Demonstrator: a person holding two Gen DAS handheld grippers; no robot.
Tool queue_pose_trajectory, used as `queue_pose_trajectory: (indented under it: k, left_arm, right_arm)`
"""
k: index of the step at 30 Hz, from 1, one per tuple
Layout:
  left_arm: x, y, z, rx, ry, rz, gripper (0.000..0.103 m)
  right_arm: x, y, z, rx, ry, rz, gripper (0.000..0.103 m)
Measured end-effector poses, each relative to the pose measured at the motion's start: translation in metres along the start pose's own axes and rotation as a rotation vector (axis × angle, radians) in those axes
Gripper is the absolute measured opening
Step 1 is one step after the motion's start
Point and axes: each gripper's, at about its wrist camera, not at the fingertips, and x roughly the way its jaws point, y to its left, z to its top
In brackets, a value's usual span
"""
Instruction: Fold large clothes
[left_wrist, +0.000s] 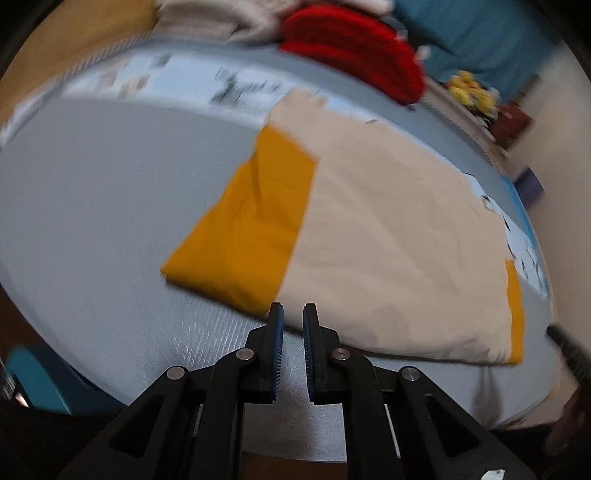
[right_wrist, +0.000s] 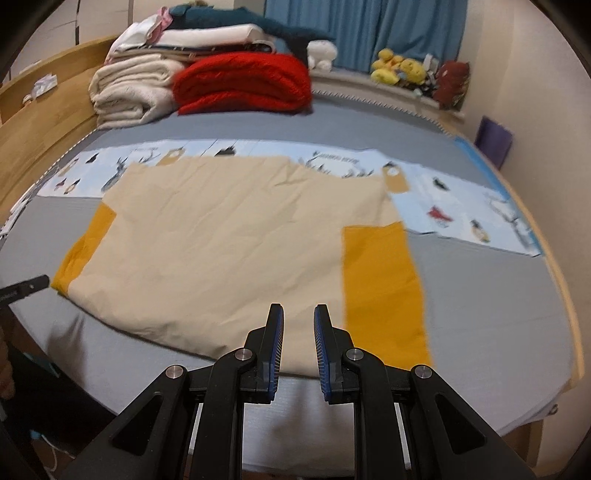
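A large beige garment (right_wrist: 229, 251) with mustard-yellow side panels (right_wrist: 384, 291) lies spread flat on the grey bed (right_wrist: 480, 314). In the left wrist view the beige garment (left_wrist: 388, 240) fills the centre, with one yellow panel (left_wrist: 240, 229) lying over its left side. My left gripper (left_wrist: 293, 310) hovers over the near edge of the garment, jaws a narrow gap apart, nothing between them. My right gripper (right_wrist: 298, 312) hangs above the garment's near hem, jaws slightly apart and empty. The left gripper's dark finger (right_wrist: 26, 286) shows at the garment's left corner.
Folded cream blankets (right_wrist: 129, 92) and a red blanket (right_wrist: 243, 81) are stacked at the head of the bed. A printed light-blue strip (right_wrist: 443, 199) crosses the bed behind the garment. Yellow plush toys (right_wrist: 399, 68), a blue curtain (right_wrist: 369, 29) and a wooden bed frame (right_wrist: 40, 122) surround it.
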Motion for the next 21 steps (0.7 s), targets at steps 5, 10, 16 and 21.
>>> queue_pose_trajectory:
  k: [5,10,16,21]
  left_arm:
    - [0.024,0.030,0.002,-0.134,0.074,-0.050,0.013]
    - [0.038,0.048,0.001,-0.237,0.124,-0.141,0.034]
    - [0.052,0.058,-0.002,-0.330,0.114,-0.201,0.040]
    - [0.061,0.059,0.002,-0.383,0.072,-0.245,0.042]
  right_arm:
    - [0.038,0.030,0.010,-0.053,0.041,0.036,0.018]
    - [0.081,0.056,0.013,-0.112,0.122,0.046,0.018]
    - [0.127,0.067,0.002,-0.125,0.262,-0.007,0.018]
    - [0.130,0.068,0.000,-0.129,0.264,-0.020,0.018]
